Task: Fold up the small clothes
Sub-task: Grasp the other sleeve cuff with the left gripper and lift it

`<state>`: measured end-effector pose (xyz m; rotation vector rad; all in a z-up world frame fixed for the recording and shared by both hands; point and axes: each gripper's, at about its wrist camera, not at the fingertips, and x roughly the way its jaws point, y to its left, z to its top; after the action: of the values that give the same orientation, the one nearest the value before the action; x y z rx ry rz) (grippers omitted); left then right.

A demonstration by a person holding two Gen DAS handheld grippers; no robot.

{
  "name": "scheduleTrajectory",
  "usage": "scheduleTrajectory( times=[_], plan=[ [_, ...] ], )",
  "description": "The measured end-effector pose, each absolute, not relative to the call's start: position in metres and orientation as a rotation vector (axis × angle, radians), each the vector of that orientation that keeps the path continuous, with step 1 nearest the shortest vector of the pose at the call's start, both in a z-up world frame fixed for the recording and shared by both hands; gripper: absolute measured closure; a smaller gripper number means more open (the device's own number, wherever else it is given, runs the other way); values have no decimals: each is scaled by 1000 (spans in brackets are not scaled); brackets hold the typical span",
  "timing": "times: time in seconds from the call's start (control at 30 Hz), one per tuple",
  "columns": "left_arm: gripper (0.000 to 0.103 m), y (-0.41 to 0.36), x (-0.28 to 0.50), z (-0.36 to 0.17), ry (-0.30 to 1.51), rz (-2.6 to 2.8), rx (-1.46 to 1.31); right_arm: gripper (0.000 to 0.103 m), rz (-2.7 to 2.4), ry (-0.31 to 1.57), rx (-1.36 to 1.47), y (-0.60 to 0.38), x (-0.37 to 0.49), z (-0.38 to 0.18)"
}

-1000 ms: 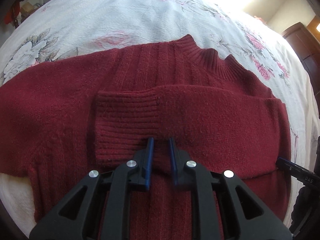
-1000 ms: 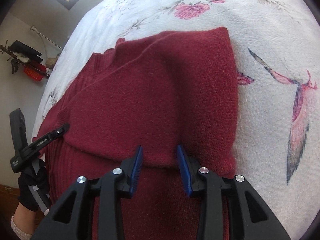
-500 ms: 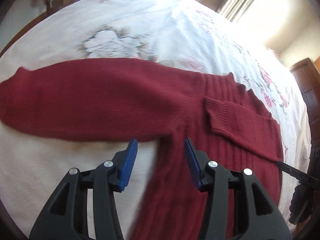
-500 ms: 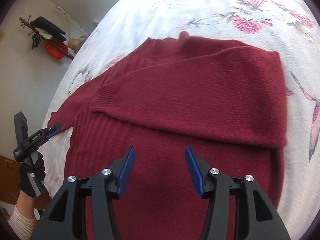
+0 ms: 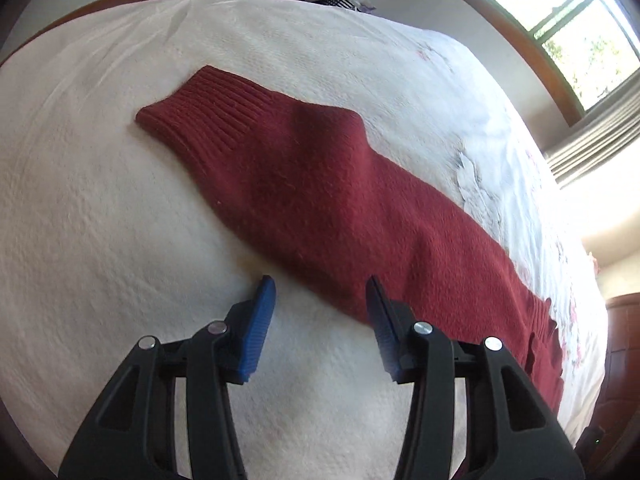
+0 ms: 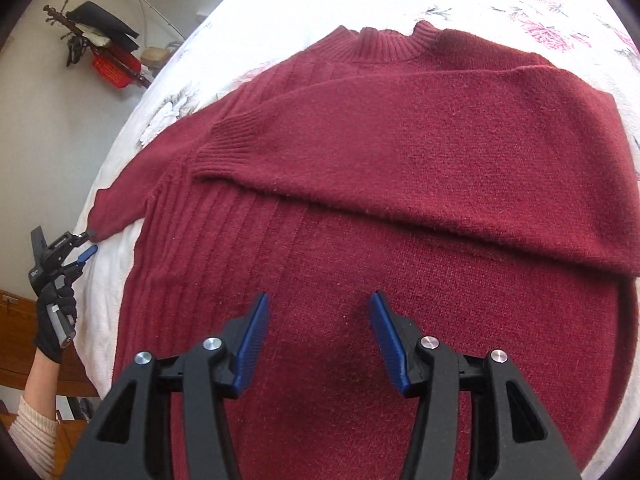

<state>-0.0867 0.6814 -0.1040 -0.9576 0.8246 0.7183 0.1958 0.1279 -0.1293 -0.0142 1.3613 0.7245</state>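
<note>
My left claw (image 5: 320, 296), jaws apart, hovered just before the dark red knitted sweater's unfolded sleeve (image 5: 320, 184); next I should pinch it and fold inward.

Dark red knit sweater (image 6: 400, 208) lying flat on the bed, collar away from the right-wrist camera. Ribbed mock-neck collar (image 6: 384, 46) at the far edge; vertical ribs run down the body. One sleeve folded across the chest (image 6: 440, 152), its ribbed cuff (image 6: 228, 148) resting on the body near the other shoulder. The other sleeve (image 5: 340, 184) stretched straight out sideways, flat on the cover, with a slight hump near its ribbed cuff (image 5: 200, 108)
</note>
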Motion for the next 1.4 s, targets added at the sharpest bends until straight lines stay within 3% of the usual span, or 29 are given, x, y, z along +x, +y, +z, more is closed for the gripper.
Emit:
scheduleTrajectory(
  times=[0.23, 0.47, 0.53, 0.83, 1.1, 1.4],
  plan=[
    [59, 706, -76, -113, 773, 757, -996, 50, 701, 1359, -24, 130, 199, -134],
    [92, 705, -66, -110, 764, 760, -963, 50, 698, 1347, -57, 132, 196, -138],
    [94, 703, -58, -105, 761, 756, -936, 50, 699, 1347, -56, 131, 196, -137],
    [95, 659, -24, -64, 717, 598, -848, 50, 711, 1331, -45, 122, 188, -125],
    [96, 569, 45, -34, 711, 351, -790, 50, 712, 1306, -49, 107, 182, -117],
    [96, 474, 103, -56, 784, 166, -763, 50, 694, 1306, -27, 87, 185, -120]
  ],
)
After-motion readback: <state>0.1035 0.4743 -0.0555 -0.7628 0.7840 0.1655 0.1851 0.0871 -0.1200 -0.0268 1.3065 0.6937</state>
